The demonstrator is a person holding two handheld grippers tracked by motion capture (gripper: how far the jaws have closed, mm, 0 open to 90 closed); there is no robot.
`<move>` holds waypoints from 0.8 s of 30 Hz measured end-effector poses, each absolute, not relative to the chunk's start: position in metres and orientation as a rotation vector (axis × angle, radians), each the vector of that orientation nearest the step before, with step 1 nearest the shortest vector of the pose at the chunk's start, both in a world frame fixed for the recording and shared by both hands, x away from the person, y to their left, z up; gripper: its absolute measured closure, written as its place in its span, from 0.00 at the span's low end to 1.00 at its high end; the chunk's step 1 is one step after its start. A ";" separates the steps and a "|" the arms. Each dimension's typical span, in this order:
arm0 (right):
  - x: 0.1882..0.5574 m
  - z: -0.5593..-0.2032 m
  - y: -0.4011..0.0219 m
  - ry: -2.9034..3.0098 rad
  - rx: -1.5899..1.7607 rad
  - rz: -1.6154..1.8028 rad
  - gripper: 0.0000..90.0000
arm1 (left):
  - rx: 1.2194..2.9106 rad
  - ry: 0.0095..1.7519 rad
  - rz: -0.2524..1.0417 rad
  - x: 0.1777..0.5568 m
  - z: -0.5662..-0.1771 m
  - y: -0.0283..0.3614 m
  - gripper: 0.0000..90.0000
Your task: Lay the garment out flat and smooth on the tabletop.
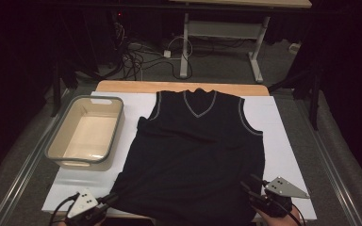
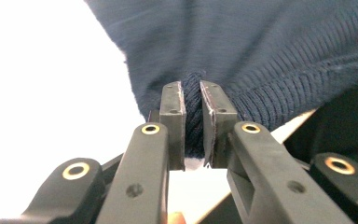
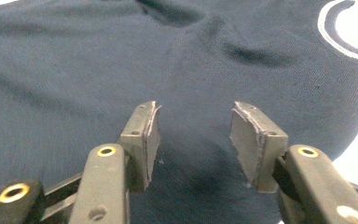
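Item: dark knit sleeveless V-neck vest [image 1: 193, 150], pale trim at neck and armholes. Lies flat, front up, on a white table cover [image 1: 283, 136]; long axis runs near to far, neck at the far edge, hem at the near edge.

Left gripper [image 1: 107, 199]: at the near left hem corner, jaws clenched on a bunched fold of the ribbed hem, seen pinched between the pads [image 2: 172, 116] in the left gripper view.

Right gripper [image 1: 250, 184]: over the near right hem, jaws parted, nothing between them; the cloth lies just below and beyond. This is the nearer hand to the free corner, so the grasp there is likely next.

Also: empty beige tub [image 1: 86, 132], grey rim, far left of the vest, apart from it.

Surroundings: wooden table edge [image 1: 179, 86], grey carpet, cables, a desk frame [image 1: 226, 33] beyond; room dark.
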State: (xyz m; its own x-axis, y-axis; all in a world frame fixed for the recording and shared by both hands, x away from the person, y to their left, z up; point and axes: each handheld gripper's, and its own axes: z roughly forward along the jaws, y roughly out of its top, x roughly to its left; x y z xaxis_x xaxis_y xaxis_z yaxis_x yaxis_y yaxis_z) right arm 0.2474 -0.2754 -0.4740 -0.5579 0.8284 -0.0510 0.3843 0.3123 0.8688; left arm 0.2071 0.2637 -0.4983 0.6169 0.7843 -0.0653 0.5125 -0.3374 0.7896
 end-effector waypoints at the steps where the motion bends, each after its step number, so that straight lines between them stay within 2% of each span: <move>1: 0.246 -0.474 -0.274 2.090 1.060 1.173 0.61 | 2.002 1.039 0.411 0.210 -0.500 0.268 0.87; 4: 0.243 -0.473 -0.273 2.100 1.044 1.158 0.63 | 1.994 1.040 0.391 0.216 -0.502 0.268 0.87; 6: 0.240 -0.475 -0.274 2.105 1.050 1.161 0.65 | 1.990 1.017 0.381 0.218 -0.501 0.264 0.82; 10: 0.233 -0.477 -0.273 2.122 1.050 1.141 0.66 | 1.989 0.938 0.366 0.222 -0.496 0.251 0.60; 14: 0.224 -0.479 -0.269 2.168 1.045 1.141 0.61 | 2.002 0.900 0.349 0.230 -0.493 0.235 0.44; 17: 0.215 -0.480 -0.263 2.190 1.039 1.131 0.57 | 1.999 0.851 0.346 0.232 -0.491 0.227 0.41; 20: 0.209 -0.483 -0.259 2.220 1.046 1.106 0.52 | 1.988 0.791 0.345 0.232 -0.486 0.221 0.44; 24: 0.201 -0.490 -0.257 2.249 1.086 1.077 0.39 | 1.987 0.756 0.328 0.232 -0.483 0.215 0.45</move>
